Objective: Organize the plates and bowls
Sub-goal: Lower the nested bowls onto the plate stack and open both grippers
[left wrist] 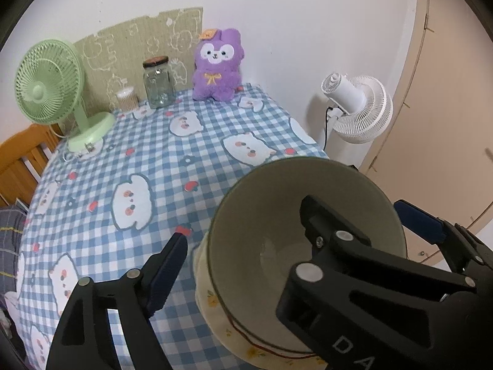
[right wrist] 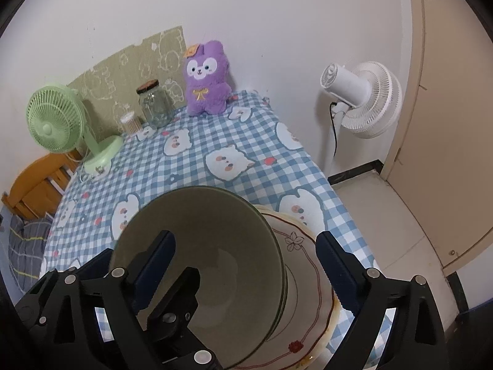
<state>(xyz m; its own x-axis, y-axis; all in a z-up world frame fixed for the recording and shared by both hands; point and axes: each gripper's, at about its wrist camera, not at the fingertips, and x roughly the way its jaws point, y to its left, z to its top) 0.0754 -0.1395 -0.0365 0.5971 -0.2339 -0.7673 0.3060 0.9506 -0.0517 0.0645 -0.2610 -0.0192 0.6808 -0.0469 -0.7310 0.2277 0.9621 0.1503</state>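
Green bowl point(right wrist: 203, 262) between open jaws

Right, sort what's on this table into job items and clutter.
Job: grey-green bowl; floral plates stacked beneath it.

Clutter: green desk fan; glass jar; cotton swab tub; purple plush toy; white standing fan beside the table.

White wall point(right wrist: 277, 15), beige door point(right wrist: 446, 123), pale tiled floor point(right wrist: 385, 203), wooden chair point(right wrist: 37, 191)
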